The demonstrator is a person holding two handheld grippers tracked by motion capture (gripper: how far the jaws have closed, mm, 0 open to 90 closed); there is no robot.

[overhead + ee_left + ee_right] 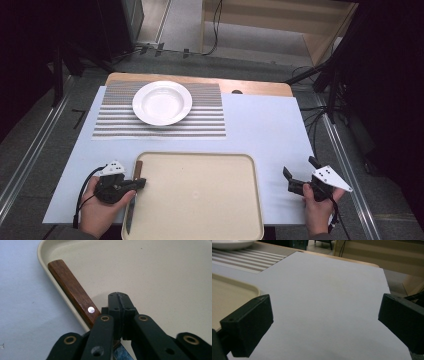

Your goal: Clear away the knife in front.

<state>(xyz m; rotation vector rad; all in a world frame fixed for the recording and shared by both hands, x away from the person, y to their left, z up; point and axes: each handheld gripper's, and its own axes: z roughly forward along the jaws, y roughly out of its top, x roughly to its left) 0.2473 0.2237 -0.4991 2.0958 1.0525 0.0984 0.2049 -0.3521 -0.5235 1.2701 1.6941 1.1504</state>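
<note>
I see the knife (134,192) lying flat along the left rim of the beige tray (200,170), lengthwise, its handle pointing toward the tray's far left corner and its blade running back toward the near left corner. The handle (72,290) is dark reddish-brown wood, straight-sided with a squared end, and a small bright metal rivet (91,310) sits in it close to the blade end. It rests against the inside of the tray's raised rim. The blade (122,352) looks bluish-grey; I can make out just a short stretch of it.

Left claw (141,183) pinched closed, right claw (298,174) spread wide.
</note>
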